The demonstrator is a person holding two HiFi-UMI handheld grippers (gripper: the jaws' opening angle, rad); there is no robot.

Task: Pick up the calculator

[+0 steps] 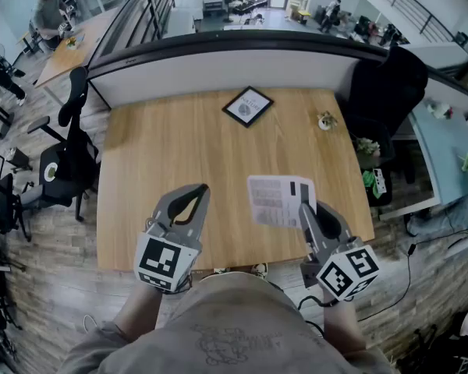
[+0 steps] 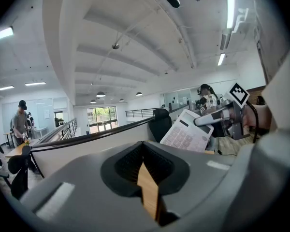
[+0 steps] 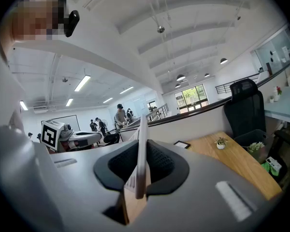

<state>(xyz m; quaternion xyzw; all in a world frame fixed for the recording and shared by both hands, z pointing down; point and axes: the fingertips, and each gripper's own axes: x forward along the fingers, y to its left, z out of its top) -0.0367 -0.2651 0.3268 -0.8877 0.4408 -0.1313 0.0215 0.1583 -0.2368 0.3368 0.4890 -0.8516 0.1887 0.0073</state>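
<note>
Right tool clamped on calculator, held above table near its front edge, left tool closed alongside.

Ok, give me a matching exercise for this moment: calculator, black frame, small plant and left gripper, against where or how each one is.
1. calculator
2. black frame
3. small plant
4. left gripper

A. nothing between its jaws
B. clamped edge-on in the right gripper
C. lying flat at the far middle of the table
D. standing at the table's far right

Pairs: 1-B, 2-C, 3-D, 4-A
</note>
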